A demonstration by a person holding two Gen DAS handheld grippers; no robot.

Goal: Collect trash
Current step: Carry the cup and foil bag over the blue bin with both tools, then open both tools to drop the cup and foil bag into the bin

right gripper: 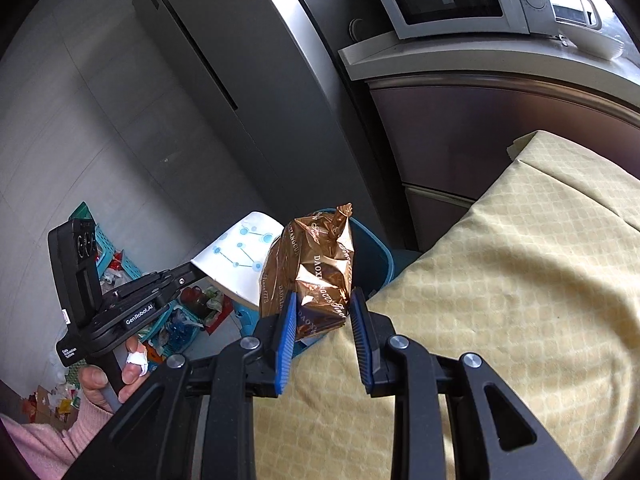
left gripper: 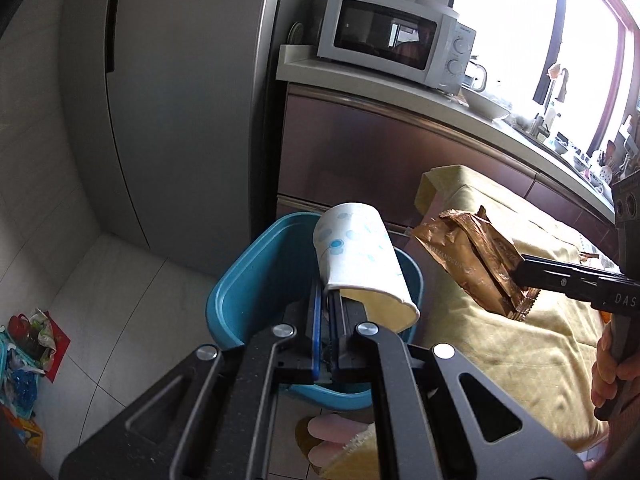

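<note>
My left gripper [left gripper: 328,300] is shut on the rim of a white paper cup [left gripper: 360,256] with blue dots and holds it tilted over a blue trash bin [left gripper: 256,280]. The cup also shows in the right wrist view [right gripper: 236,264]. My right gripper [right gripper: 322,308] is shut on a crumpled gold-brown snack wrapper [right gripper: 316,268], held over the table edge beside the bin [right gripper: 380,260]. In the left wrist view the wrapper [left gripper: 468,256] hangs from the right gripper [left gripper: 520,284] just right of the cup.
A table with a yellow cloth [right gripper: 520,280] lies to the right of the bin. A grey fridge [left gripper: 180,100] and a counter with a microwave [left gripper: 396,40] stand behind. Baskets of clutter [left gripper: 24,352] sit on the tiled floor at left.
</note>
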